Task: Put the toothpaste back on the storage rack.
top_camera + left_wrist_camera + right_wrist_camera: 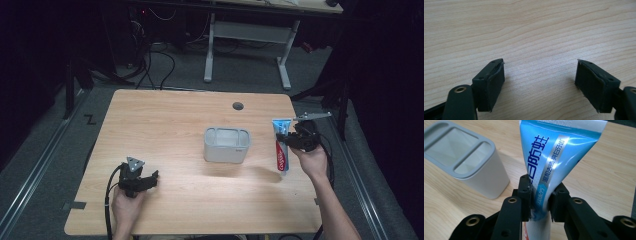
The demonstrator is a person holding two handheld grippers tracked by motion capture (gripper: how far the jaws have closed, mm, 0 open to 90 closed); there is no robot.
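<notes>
Your right tool [292, 140] pinches the blue-and-white toothpaste tube [280, 145] at three o'clock of the grey plastic two-slot holder [226, 145] on the light wooden bench [165, 125], while your left tool [145, 181] rests wide and empty at seven o'clock.

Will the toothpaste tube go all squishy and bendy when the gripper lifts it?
Probably a bit. The toothpaste tube already looks pinched where the right gripper squeezes it. Its flat, wide end likely stays stiffer. The shiny skin might slip if the grip loosens.
</notes>
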